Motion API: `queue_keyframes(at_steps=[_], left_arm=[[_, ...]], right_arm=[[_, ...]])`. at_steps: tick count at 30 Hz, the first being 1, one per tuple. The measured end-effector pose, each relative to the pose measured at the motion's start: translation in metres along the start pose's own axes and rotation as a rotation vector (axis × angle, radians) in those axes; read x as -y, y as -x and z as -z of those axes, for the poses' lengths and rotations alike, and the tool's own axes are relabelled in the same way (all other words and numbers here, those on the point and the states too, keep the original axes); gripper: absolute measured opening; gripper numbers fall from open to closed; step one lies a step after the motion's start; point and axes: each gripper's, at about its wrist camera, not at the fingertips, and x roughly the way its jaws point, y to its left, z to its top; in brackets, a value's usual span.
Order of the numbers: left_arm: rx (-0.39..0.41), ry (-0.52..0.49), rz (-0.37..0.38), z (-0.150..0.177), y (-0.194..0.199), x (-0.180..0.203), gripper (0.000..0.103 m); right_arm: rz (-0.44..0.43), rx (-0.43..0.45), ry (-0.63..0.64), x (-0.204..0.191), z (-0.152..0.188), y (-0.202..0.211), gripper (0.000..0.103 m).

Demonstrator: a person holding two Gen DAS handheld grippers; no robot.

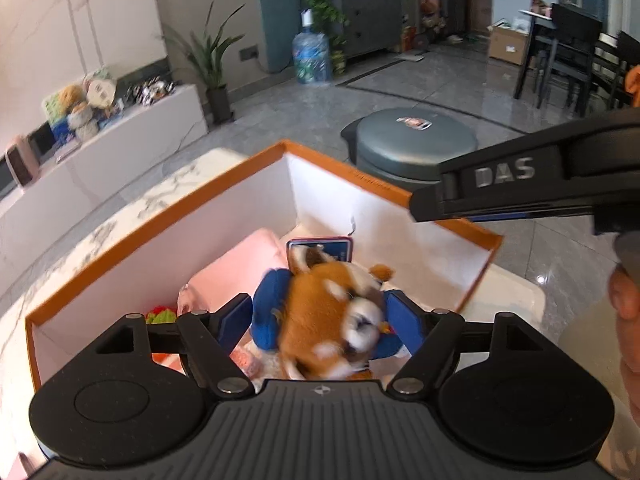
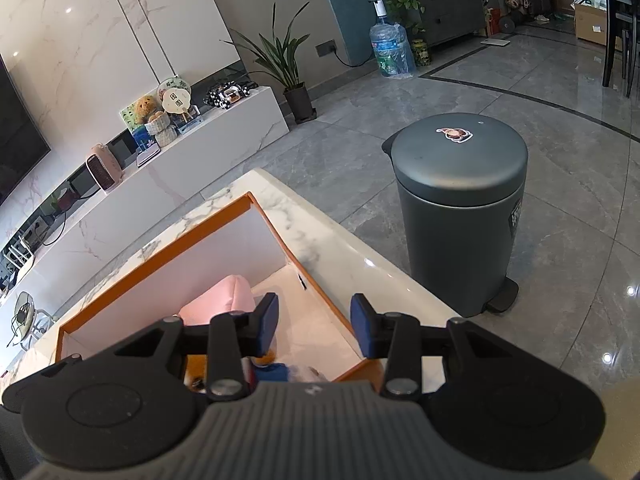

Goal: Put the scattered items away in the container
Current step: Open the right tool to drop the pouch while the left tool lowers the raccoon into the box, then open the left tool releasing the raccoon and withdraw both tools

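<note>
An orange-rimmed white box (image 1: 160,216) stands on a marble table. My left gripper (image 1: 320,320) hovers over it with the jaws wide. A red panda plush in blue clothes (image 1: 316,312) sits blurred between the blue pads (image 1: 236,320), apparently loose from them. Beneath lie a pink pouch (image 1: 240,264), a blue flat item with a pink edge (image 1: 320,246) and a green and red item (image 1: 160,315). My right gripper (image 2: 315,328) hangs above the box's near corner (image 2: 356,368), open and empty. The box rim (image 2: 160,248), pink pouch (image 2: 224,300) and a bit of the plush (image 2: 276,372) show below it.
A dark grey pedal bin (image 2: 460,208) stands on the floor just past the table edge (image 2: 340,248). The right tool's black body (image 1: 520,184) crosses above the box's far right corner. A person's hand (image 1: 624,292) is at the right. A low white cabinet runs along the left wall.
</note>
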Motion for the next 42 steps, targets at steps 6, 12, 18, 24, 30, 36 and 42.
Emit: queue_keyframes(at_steps=[6, 12, 18, 24, 30, 36, 42], left_arm=[[0.001, -0.042, -0.025, -0.001, 0.001, 0.01, 0.089], [-0.006, -0.017, 0.011, -0.003, 0.006, 0.002, 0.061], [-0.064, 0.054, 0.068, 0.001, -0.008, -0.008, 0.036], [-0.102, 0.085, 0.101, -0.004, -0.027, -0.017, 0.033], [-0.064, -0.028, 0.057, -0.005, -0.015, -0.01, 0.037], [-0.022, -0.036, 0.017, -0.005, 0.013, -0.011, 0.037], [0.019, -0.018, -0.053, -0.007, 0.044, -0.017, 0.037]], right_arm=[[-0.035, -0.004, -0.006, -0.001, 0.0, 0.004, 0.044], [-0.037, -0.008, -0.002, -0.003, 0.002, 0.007, 0.044], [-0.052, -0.003, 0.01, -0.008, 0.003, 0.009, 0.044], [-0.044, -0.011, 0.008, -0.008, 0.0, 0.003, 0.044], [-0.037, -0.012, 0.013, -0.009, -0.005, -0.005, 0.044], [-0.044, -0.029, 0.032, -0.015, 0.0, -0.007, 0.044], [-0.046, -0.035, 0.074, -0.024, 0.006, 0.005, 0.044]])
